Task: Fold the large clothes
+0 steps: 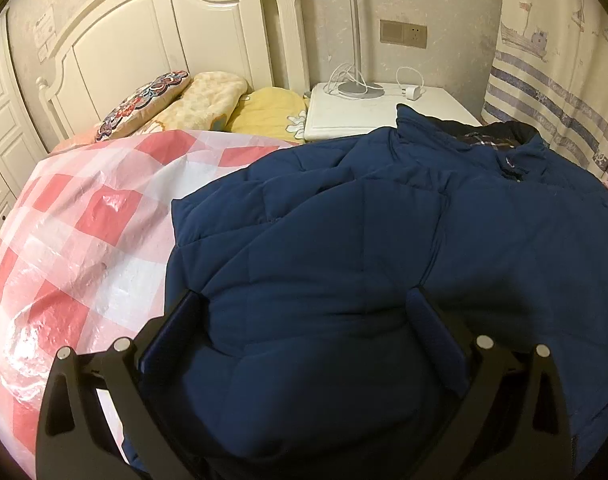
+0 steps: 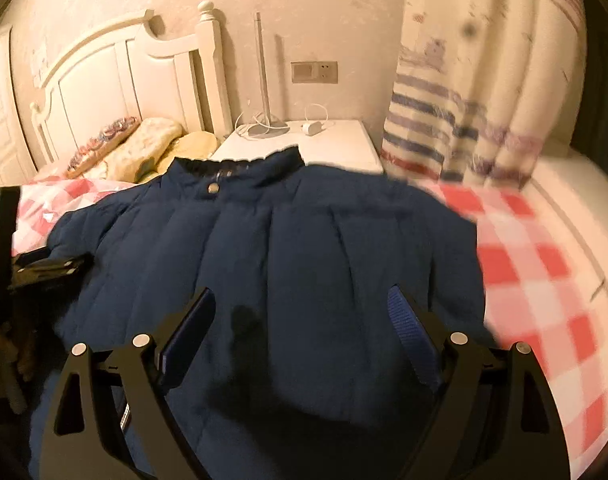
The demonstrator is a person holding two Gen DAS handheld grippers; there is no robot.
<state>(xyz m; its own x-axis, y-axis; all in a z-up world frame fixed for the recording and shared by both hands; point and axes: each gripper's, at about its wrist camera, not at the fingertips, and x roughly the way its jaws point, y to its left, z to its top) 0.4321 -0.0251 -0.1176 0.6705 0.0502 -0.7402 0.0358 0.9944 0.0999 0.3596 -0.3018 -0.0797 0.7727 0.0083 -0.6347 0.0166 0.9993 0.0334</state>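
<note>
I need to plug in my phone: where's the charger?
The white charger sits on the white bedside table, right of the lamp base, between the headboard and the curtain.

checked bed cover [image 1: 104,216], navy jacket [image 1: 343,240], pillows [image 1: 208,104]

1. Jacket [image 1: 343,240]: matt, quilted blue cloth under both tongs.
2. Sheet [image 1: 84,220]: glossy, crinkled checked plastic left of the left tongs [image 1: 309,308].
3. Headboard [image 1: 144,40]: smooth painted wood, far ahead.
4. Tongs' fingers [image 2: 413,320]: ribbed blue pads, matt black frames.
</note>
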